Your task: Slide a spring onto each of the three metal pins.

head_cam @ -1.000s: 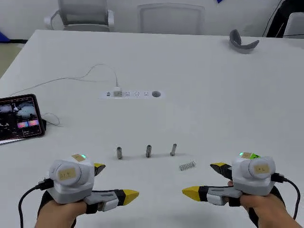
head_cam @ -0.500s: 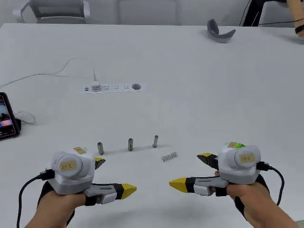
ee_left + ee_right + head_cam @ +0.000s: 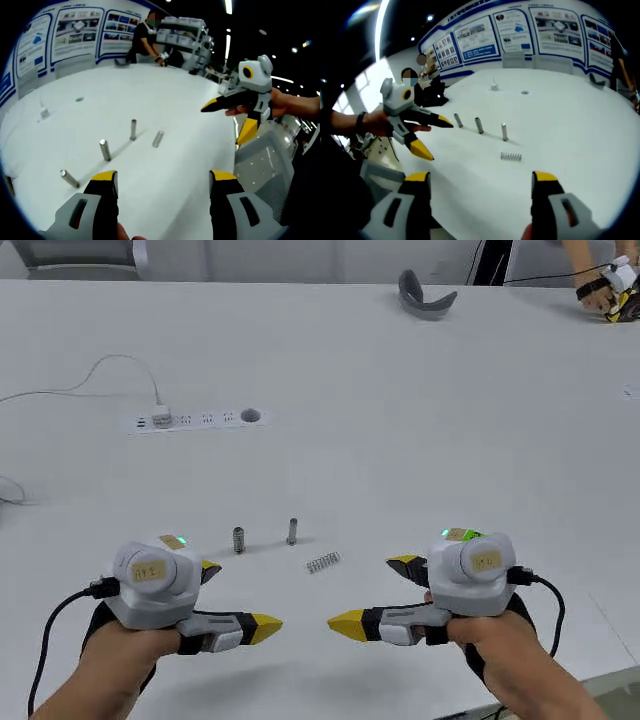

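Left hand-held gripper [image 3: 240, 598], right hand-held gripper [image 3: 372, 592]: jaws wide, nothing held, near bench [image 3: 420, 430] front edge. Spring [image 3: 323, 562] loose just beside pins [image 3: 292, 531], open room around.

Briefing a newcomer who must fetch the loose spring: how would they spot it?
On the white table, find the power strip, left of centre. Nearer you from it stands a short row of upright pins; the spring lies just right of that row and nearer still, the one coiled piece lying flat.
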Available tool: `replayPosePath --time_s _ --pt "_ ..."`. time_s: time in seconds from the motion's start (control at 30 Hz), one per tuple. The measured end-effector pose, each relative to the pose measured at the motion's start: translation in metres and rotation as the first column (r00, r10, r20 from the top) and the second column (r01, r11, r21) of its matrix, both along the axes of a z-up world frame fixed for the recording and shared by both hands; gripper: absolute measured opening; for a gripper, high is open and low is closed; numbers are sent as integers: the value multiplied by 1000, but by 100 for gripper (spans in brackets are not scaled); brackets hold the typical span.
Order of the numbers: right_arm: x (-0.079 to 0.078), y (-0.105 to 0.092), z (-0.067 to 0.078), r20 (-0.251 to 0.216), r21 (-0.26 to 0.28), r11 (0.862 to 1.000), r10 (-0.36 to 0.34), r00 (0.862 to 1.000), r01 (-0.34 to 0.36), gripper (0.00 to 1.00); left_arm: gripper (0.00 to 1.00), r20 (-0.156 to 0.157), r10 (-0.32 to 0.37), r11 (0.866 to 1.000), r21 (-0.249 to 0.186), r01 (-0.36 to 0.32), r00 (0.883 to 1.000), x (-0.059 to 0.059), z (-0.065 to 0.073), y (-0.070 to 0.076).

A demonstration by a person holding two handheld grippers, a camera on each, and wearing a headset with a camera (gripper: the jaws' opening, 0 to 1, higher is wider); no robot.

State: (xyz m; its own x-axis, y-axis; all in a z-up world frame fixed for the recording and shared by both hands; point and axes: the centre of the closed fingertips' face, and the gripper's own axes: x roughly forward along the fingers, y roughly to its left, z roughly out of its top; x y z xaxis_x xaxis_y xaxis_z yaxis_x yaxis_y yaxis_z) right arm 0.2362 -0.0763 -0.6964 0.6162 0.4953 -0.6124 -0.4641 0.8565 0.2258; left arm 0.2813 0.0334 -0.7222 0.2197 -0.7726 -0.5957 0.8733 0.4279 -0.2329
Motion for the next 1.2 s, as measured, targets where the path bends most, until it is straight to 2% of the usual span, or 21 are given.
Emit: replayPosePath --time_s 0.37,0.63,0.8,1.2 --pt "-6 -3 3 -1 14 1000 -12 1000 12 84 76 -16 -45 999 4 46 999 2 -10 -29" --pt "-11 0 -1 -15 21 1000 -8 1000 8 85 75 -21 -61 998 8 61 998 10 -15 -47" --pt "-13 0 -3 -22 16 1000 3 1000 -2 85 73 -34 -52 999 2 52 998 15 -21 -57" --pt "-14 -7 -4 -34 10 1000 7 999 -7 85 64 -68 -26 1000 2 26 997 30 -44 -84"
